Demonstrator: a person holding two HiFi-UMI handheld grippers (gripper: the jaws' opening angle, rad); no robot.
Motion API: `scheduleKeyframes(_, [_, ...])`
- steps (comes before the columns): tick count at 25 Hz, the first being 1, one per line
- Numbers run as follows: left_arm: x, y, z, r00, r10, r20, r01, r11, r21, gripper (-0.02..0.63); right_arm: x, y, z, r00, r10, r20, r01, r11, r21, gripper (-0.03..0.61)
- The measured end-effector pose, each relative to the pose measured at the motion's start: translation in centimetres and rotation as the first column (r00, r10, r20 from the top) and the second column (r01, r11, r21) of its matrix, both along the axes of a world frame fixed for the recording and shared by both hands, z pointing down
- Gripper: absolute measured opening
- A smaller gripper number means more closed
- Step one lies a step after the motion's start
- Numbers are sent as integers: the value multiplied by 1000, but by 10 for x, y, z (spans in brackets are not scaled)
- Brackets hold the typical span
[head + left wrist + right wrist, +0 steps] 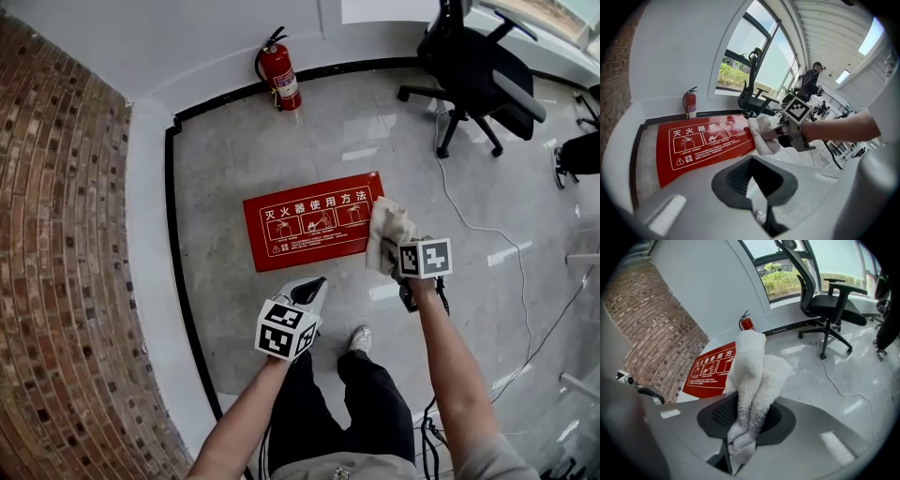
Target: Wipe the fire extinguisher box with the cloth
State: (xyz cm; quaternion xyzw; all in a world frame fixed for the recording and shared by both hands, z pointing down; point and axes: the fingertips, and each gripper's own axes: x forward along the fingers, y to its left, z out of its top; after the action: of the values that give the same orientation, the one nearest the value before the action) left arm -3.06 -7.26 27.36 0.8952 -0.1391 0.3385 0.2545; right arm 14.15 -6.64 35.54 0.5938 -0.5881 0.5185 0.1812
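Down on the grey tiled floor (pixel 244 141) lies the red fire extinguisher box (pixel 312 221), flat on its back. Its printed face is turned up, with white Chinese lettering and three small diagrams. It sits a little out from the white wall, roughly parallel to the black strip that edges the floor.

At the box's right end is the white cloth (pixel 387 230), a bunched terry rag. In the head view it overlaps the box's upper right corner; whether it touches the red surface cannot be told. The right gripper (pixel 392 253) is clamped on the cloth. In the right gripper view the rag is pinched between the dark pads and stands up out of them in thick folds.

The left gripper (pixel 314 286) hangs just in front of the box's near edge, apart from it, pointing toward the box. Its jaws stand only slightly apart and nothing is between them.

Below both grippers are the person's bare forearms, dark trousers and one light shoe (pixel 360 339) planted near the box.

Farther out, a red fire extinguisher (pixel 279 73) stands upright against the white wall. A black office chair (pixel 478 66) stands to the right, and a thin white cable (pixel 469 220) trails across the tiles. A curved brick wall (pixel 56 234) fills the left side.
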Motion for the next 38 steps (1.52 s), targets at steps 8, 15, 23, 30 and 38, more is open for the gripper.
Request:
scheduleKeyframes(8, [10, 22, 15, 996, 92, 5, -92, 995, 25, 2, 46, 48, -6, 989, 102, -107, -101, 995, 16, 115])
scheduleKeyframes(15, [-13, 30, 48, 984, 177, -35, -175, 983, 63, 2, 20, 89, 6, 958, 229, -171, -207, 969, 133, 115])
scheduleKeyframes(23, [-27, 29, 105, 984, 143, -110, -126, 981, 149, 2, -9, 79, 23, 912, 304, -276, -176, 896, 408, 115])
scheduleKeyframes(30, [-13, 20, 145, 980, 100, -172, -55, 967, 249, 2, -3, 52, 47, 870, 294, -395, -27, 830, 558, 115])
scheduleKeyframes(38, [-29, 9, 162, 975, 83, -208, -2, 932, 362, 2, -28, 27, 61, 835, 233, -498, 159, 764, 625, 114])
